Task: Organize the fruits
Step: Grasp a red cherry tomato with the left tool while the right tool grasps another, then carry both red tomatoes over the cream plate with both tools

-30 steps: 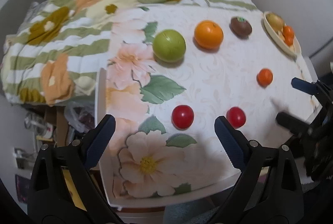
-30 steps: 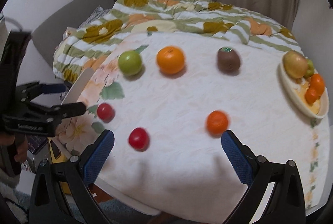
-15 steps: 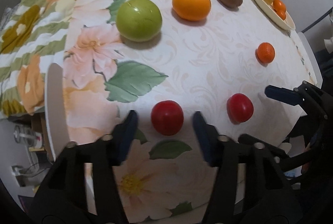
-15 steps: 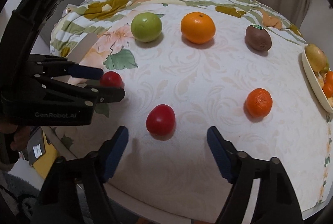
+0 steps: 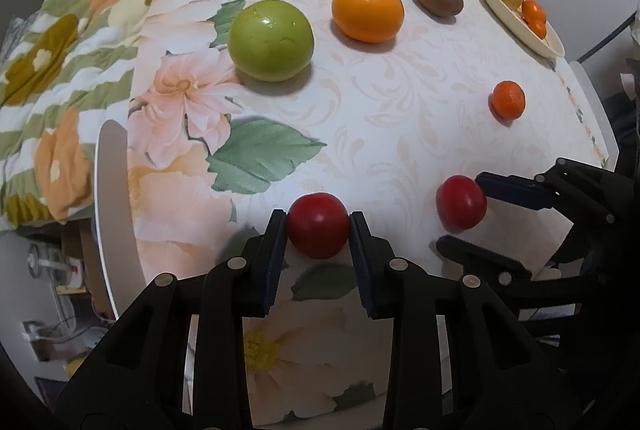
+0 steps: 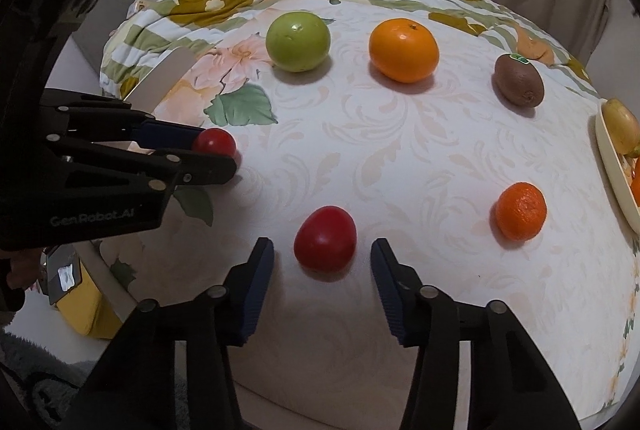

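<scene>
The left gripper (image 5: 318, 226) pinches a red tomato (image 5: 318, 225) between both pads, low on the floral tablecloth (image 5: 400, 118) at about 6 o'clock. The right gripper (image 6: 322, 258) is closing around a second red tomato (image 6: 325, 245), its pads narrow but clear of the skin. Toward 12 o'clock sit a green apple (image 6: 298, 41), an orange (image 6: 403, 50) and a kiwi (image 6: 519, 81). A mandarin (image 6: 520, 211) lies at 3 o'clock, near the cream plate (image 6: 612, 166) of fruit.

two tomatoes (image 6: 325, 239), one kiwi (image 6: 519, 81), one apple (image 6: 298, 41).
</scene>
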The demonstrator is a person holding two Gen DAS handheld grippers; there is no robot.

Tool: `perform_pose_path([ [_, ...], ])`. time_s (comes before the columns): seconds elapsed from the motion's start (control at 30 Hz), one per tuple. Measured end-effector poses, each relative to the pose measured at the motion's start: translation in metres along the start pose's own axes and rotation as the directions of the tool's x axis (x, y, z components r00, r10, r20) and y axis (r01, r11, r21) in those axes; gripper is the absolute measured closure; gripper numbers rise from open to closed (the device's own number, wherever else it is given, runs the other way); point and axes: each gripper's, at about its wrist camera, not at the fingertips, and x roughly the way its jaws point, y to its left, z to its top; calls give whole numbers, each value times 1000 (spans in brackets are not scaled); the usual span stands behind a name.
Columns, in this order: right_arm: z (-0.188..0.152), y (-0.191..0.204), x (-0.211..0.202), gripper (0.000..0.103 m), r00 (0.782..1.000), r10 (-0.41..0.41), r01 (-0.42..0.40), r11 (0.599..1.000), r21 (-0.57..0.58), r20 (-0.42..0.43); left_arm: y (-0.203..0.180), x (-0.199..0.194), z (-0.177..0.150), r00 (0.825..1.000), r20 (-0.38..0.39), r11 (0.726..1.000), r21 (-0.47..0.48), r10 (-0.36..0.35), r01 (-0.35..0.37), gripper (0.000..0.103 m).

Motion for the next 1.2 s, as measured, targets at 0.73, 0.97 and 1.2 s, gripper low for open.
perform_pose_path([
  [0.73, 8, 1, -21, 74, 998, -25, 26, 1000, -16, 54, -1, -34, 0, 996, 83, 999, -34, -27, 30, 65],
  [0.97, 16, -6, -57, 74, 994, -42, 40, 999, 22, 105, -9, -64, 13, 990, 140, 999, -37, -30, 35, 65],
  [1.2, 26, -35, -104, 74, 979, -102, 91, 994, 65, 175, -30, -94, 42, 974, 227, 1000, 0, -20, 20, 65],
])
